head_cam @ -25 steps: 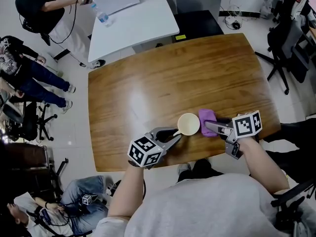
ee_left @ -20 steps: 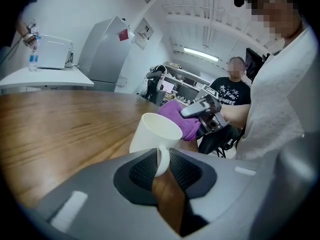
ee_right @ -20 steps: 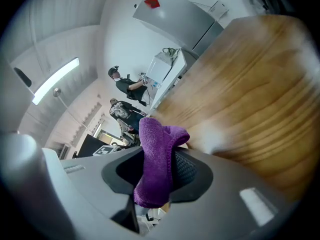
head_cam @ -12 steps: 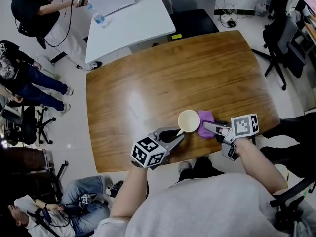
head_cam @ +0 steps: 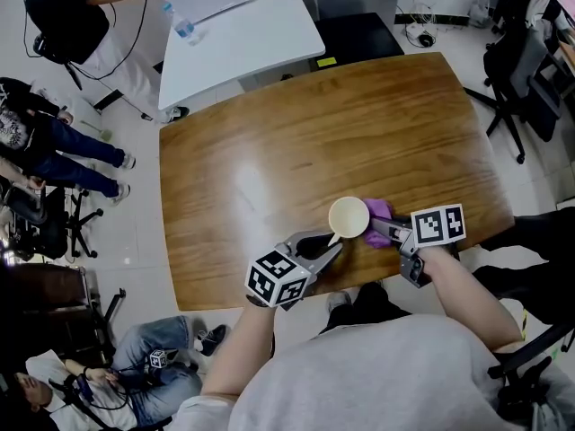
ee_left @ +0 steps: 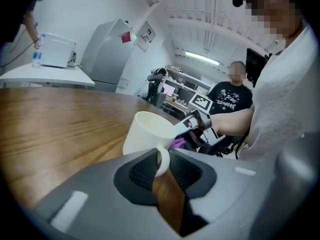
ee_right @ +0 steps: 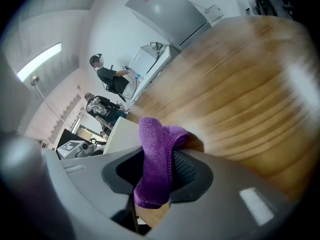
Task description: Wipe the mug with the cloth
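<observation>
Mug [head_cam: 349, 216] upright near the table's [head_cam: 269, 133] near edge, right of centre. Left gripper [head_cam: 332, 246] jaws have just been closing and now clamp the mug's handle [ee_left: 161, 160]. Right gripper [head_cam: 377, 230] pinches the purple cloth [head_cam: 381, 210], bunched just beside the mug's right side.

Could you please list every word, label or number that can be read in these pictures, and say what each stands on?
Nothing here can be read.
Marker cube: square patterns only, no letters.
Papers on the grey cabinet: too small to read.
Print on a person's black shirt: too blurred to read.
</observation>
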Tool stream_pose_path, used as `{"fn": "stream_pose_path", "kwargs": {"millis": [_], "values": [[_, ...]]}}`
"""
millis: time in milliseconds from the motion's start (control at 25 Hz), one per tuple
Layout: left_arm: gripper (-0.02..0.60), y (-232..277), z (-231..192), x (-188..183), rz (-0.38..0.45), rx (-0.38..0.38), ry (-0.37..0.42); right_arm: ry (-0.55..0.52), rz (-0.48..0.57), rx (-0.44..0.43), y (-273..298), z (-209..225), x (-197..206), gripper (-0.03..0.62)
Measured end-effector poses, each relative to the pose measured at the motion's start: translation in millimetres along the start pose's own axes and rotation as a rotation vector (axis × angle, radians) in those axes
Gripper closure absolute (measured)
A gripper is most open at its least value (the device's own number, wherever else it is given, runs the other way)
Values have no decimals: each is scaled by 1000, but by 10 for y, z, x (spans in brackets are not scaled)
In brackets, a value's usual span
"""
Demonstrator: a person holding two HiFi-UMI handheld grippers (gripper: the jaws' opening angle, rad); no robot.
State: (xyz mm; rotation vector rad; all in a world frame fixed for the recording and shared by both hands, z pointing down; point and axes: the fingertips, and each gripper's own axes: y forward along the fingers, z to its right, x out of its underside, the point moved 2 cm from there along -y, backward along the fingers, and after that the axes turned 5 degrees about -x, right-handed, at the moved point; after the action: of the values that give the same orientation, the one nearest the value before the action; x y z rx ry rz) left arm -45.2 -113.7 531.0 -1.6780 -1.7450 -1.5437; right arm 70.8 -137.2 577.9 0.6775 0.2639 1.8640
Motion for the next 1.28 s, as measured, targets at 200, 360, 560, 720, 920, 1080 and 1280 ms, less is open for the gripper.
{"fn": "stream_pose_path", "kwargs": {"millis": [200, 360, 560, 720, 920, 1080, 1280], "values": [[508, 6, -6, 2, 36, -40, -37, 60, 74, -62, -120, -186, -23, 459], [508, 22, -5, 6, 53, -78, -35, 114, 129, -133, -260, -418, 30, 459], [509, 62, 1, -6, 52, -105, -46, 155, 166, -192, -371, -644, 187, 459], [509, 68, 22, -22, 52, -125, -53, 136, 176, -185, -355, -718, 274, 459], [509, 100, 68, -54, 58, -139, -78, 155, 204, -168, -305, -648, 248, 459], [506, 133, 96, -47, 57, -136, -91, 146, 205, -131, -235, -507, 228, 459], [505, 147, 98, -27, 52, -128, -88, 139, 188, -71, -105, -280, 239, 459]]}}
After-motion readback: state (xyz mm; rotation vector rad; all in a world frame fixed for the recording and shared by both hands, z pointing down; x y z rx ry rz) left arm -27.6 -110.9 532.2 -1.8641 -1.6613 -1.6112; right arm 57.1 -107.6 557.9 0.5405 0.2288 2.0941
